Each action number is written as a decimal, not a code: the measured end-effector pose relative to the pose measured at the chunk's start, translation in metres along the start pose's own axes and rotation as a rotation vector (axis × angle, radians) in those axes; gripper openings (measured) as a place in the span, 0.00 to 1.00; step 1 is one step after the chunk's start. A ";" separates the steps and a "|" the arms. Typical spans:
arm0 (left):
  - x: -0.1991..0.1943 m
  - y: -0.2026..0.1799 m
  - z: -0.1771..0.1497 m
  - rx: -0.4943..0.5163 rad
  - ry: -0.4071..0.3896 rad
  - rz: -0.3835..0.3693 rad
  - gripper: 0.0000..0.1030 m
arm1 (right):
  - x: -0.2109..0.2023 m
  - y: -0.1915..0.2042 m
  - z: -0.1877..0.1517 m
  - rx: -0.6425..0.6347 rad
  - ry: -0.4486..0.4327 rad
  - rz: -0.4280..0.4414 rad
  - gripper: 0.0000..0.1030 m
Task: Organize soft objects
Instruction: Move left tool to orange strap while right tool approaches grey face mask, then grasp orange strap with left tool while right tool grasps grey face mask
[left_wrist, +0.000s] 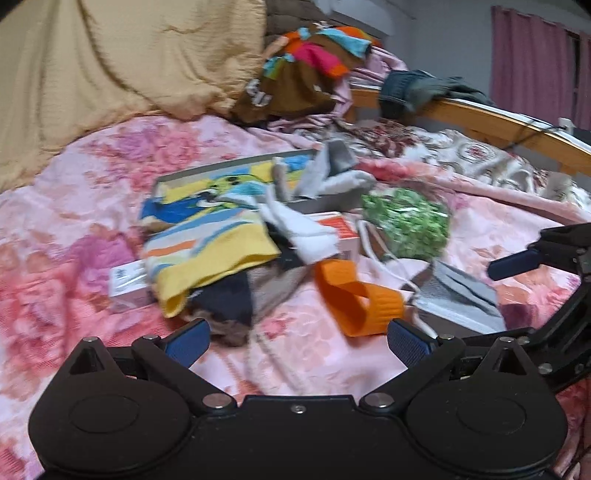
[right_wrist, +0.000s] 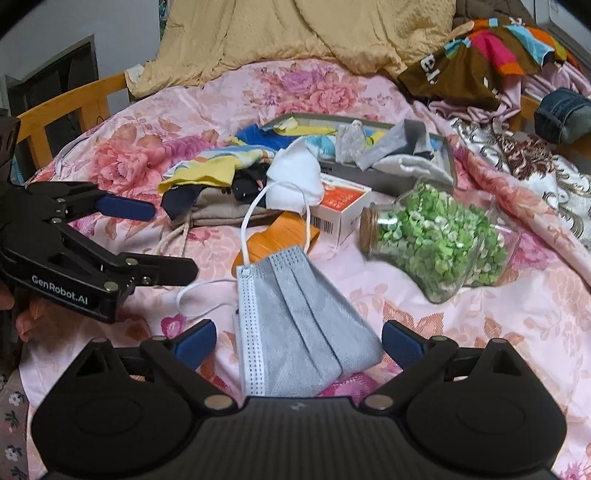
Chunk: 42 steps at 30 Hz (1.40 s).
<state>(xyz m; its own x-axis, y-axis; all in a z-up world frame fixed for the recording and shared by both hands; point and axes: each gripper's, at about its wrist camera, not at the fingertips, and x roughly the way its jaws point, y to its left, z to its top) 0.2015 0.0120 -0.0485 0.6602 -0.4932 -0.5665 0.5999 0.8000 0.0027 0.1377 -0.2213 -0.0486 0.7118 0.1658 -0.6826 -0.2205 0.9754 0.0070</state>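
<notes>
Bed: pink floral bedspread (right_wrist: 461, 332) strewn with soft clutter.
Left tool (left_wrist: 297, 341): jaws spread wide, holding nothing, above the bedspread, near an orange band (left_wrist: 356, 297).
Right tool (right_wrist: 298, 341): jaws spread wide, empty; grey face mask (right_wrist: 295, 332) lies flat between its fingers.
Pile: yellow striped cloth (left_wrist: 207, 254), white sock (right_wrist: 295, 177), small carton (right_wrist: 338, 210) bunched just beyond the mask.
Jar: corked glass jar (right_wrist: 436, 240) of green bits, on its side, right of the mask.

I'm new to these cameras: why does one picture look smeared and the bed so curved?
Left wrist view: motion blur smears the orange band and green-filled jar. Right wrist view: sharper, the grey face mask crisp. Both: fisheye bending bows the wooden bed frame, corners dark.
</notes>
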 end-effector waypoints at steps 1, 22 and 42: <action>0.002 -0.001 0.000 -0.008 0.008 -0.021 0.97 | 0.001 0.000 0.000 0.000 0.008 0.004 0.95; 0.070 0.023 -0.008 -0.635 0.176 -0.298 0.86 | 0.023 -0.002 -0.002 0.005 0.116 -0.008 0.78; 0.090 0.039 -0.020 -0.904 0.170 -0.367 0.65 | 0.025 -0.034 -0.001 0.209 0.112 -0.052 0.42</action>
<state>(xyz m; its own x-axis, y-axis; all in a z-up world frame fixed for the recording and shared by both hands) 0.2759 0.0056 -0.1158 0.3860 -0.7638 -0.5173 0.1371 0.6020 -0.7866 0.1623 -0.2507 -0.0669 0.6374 0.1091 -0.7628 -0.0344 0.9930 0.1133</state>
